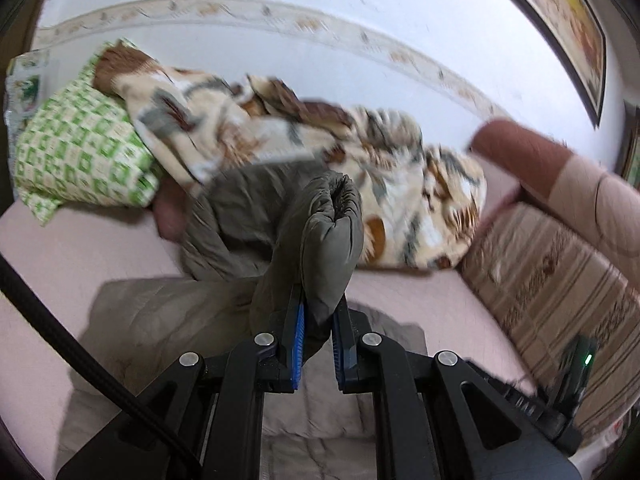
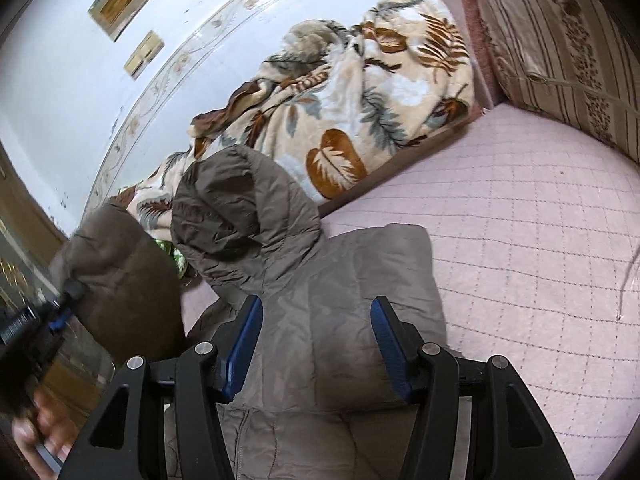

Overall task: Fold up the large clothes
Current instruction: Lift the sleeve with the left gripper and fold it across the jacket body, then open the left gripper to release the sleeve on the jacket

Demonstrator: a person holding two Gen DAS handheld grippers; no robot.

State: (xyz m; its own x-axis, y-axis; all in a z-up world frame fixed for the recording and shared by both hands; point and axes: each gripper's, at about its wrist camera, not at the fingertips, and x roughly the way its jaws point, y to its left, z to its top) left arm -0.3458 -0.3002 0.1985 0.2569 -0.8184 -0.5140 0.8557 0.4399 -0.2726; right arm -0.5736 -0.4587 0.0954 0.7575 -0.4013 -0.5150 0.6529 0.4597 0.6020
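Left wrist view: my left gripper (image 1: 318, 312) has its fingers (image 1: 298, 340) clamped on a bunched cuff of the grey-brown padded jacket (image 1: 240, 208), which rises as a puckered lump above the blue pads. I judge this to be a sleeve end, lifted clear of the bed (image 1: 80, 248) so that it can be carried across the body of the garment for a fold.

Right wrist view: my right gripper (image 2: 316, 344) hovers over the jacket's torso with its fingers (image 2: 244, 344) standing moderately wide and nothing pressed between them. The cloth lies beneath them, not in them. The hood (image 2: 240, 208) lies above the shoulders, toward the wall, and the lower panels run under the camera. The jacket rests flat on the pink quilted bed cover, which gives a broad surface for folding. At the left edge my left gripper appears again, carrying its dark fold of sleeve.

A leaf-patterned blanket (image 2: 360, 92) is heaped along the wall (image 2: 60, 100), with a green-checked pillow (image 1: 80, 152) beside it. A striped cushion (image 2: 560, 60) sits at the bed's far corner. All three lie clear of the working area. The fold is only begun, and my free gripper is placed to pin or take the torso next.
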